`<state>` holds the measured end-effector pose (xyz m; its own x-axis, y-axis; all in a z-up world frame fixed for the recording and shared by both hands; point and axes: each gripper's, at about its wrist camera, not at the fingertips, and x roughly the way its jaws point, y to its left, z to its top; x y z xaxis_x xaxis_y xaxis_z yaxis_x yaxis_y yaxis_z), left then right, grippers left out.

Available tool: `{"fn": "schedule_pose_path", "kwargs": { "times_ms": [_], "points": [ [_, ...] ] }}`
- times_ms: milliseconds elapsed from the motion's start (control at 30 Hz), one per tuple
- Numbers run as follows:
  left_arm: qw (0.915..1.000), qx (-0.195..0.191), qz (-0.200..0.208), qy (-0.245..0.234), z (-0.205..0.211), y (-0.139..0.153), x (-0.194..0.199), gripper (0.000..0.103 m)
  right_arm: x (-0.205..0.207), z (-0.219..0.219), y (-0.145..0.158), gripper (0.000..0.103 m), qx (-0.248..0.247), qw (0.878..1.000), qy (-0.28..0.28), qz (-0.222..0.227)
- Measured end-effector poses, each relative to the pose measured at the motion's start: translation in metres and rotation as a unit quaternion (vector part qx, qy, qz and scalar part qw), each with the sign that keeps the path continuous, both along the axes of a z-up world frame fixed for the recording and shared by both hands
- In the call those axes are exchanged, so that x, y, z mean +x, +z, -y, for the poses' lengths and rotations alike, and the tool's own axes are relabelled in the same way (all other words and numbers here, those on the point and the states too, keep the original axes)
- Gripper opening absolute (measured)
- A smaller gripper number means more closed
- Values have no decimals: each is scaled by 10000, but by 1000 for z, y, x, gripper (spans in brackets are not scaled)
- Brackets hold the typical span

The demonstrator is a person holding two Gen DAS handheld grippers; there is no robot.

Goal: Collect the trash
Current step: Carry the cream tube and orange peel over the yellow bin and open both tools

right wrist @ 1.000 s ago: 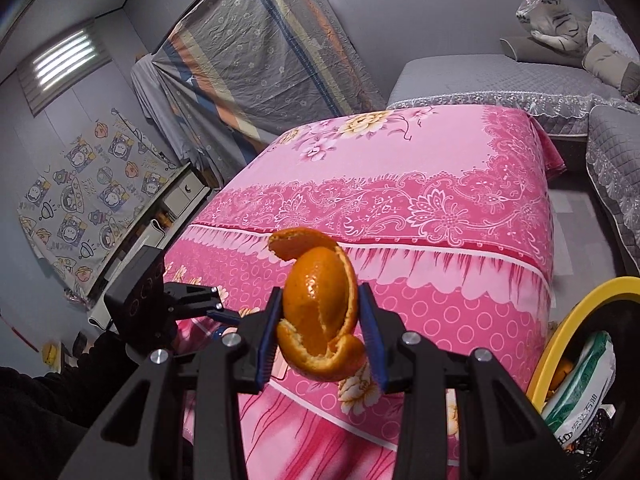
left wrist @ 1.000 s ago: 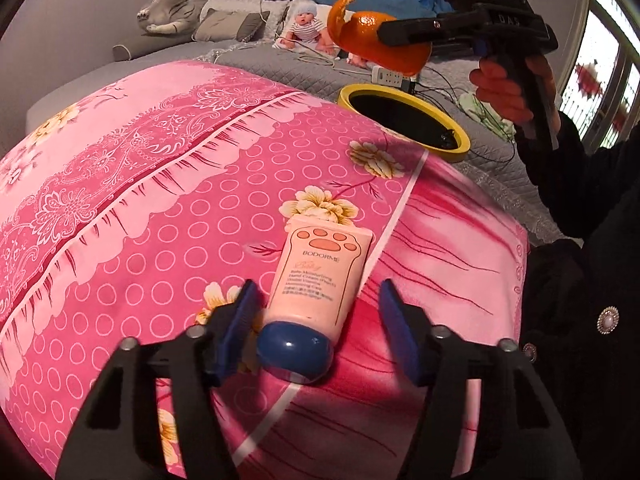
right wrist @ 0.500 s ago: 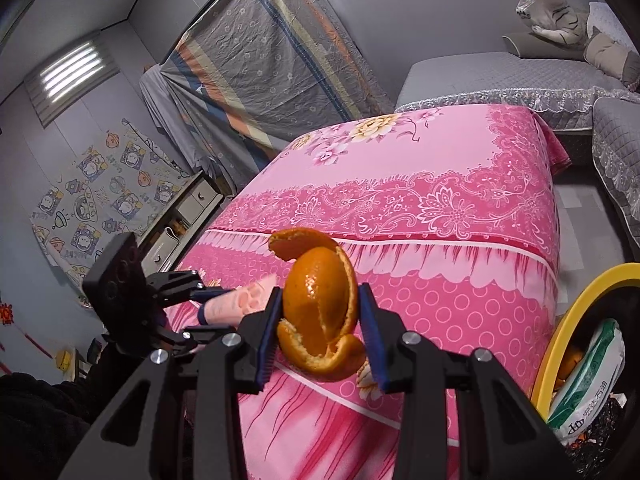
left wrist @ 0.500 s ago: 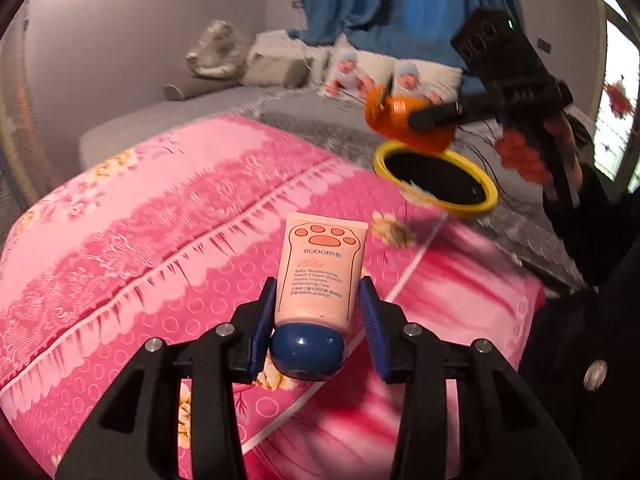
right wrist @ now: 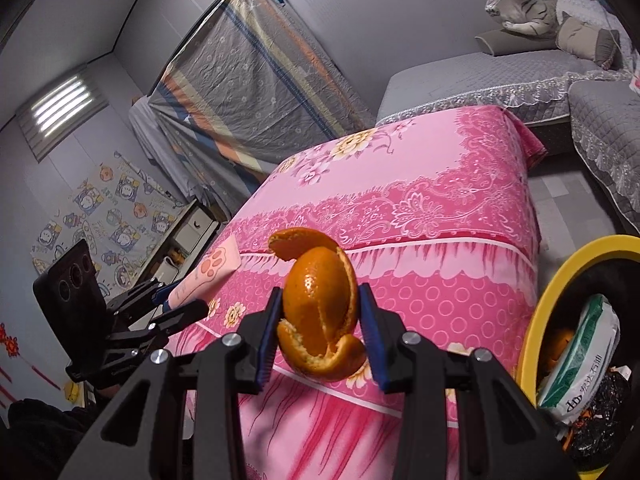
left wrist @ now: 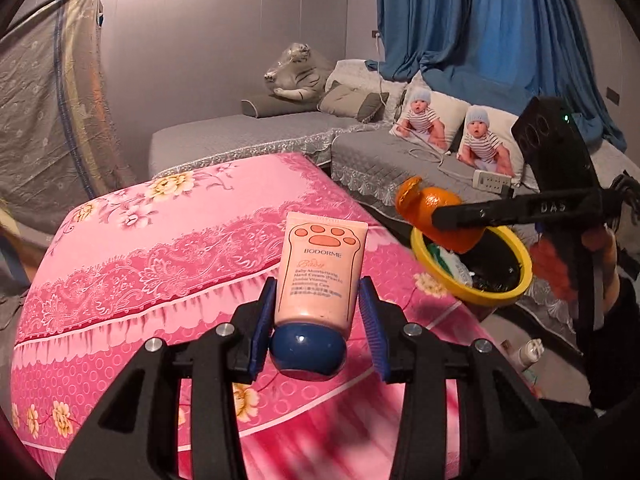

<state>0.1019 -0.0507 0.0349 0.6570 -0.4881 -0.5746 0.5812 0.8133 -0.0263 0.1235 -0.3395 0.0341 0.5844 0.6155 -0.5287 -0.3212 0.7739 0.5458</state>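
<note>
Nearest in the left wrist view, the left gripper (left wrist: 316, 320) has its jaws clamped on the hand cream tube (left wrist: 320, 272), having just closed in on it; the blue cap sits low between the pads and the tube's long axis runs straight ahead and upward, flat crimped end farthest away. The tube is lifted clear of the pink bedspread (left wrist: 160, 248) beneath. Farther off and to the right, the right gripper (left wrist: 456, 216) is clamped on the orange peel (left wrist: 440, 216), which hangs above the near-left rim of the yellow bin (left wrist: 480, 296). In the right wrist view the peel (right wrist: 320, 312) sits between that gripper's blue pads (right wrist: 370, 332), with the bin's rim (right wrist: 536, 320) just to its right, a green-and-white packet already inside. So the right hand is much the nearer to the bin, needing, I judge, only a short shift right; the left must carry the tube right and away across the bed corner.
</note>
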Motion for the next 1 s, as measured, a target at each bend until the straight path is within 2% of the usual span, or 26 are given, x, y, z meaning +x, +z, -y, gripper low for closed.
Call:
{"fn": "schedule_pose_path", "kwargs": {
  "times_ms": [133, 433, 800, 1000],
  "points": [
    [9999, -41, 159, 22, 19, 8, -5, 39, -8, 18, 2, 35, 66, 9996, -274, 53],
    [9986, 24, 425, -300, 74, 23, -9, 39, -25, 76, 2, 35, 108, 9933, -1132, 185],
    [9943, 12, 535, -922, 161, 20, 0, 39, -57, 156, -21, 35, 18, 9685, -2488, 70],
    [9910, -39, 396, -1281, 210, 4, 17, 39, -67, 193, -41, 35, -102, 9478, -3182, -167]
  ]
}}
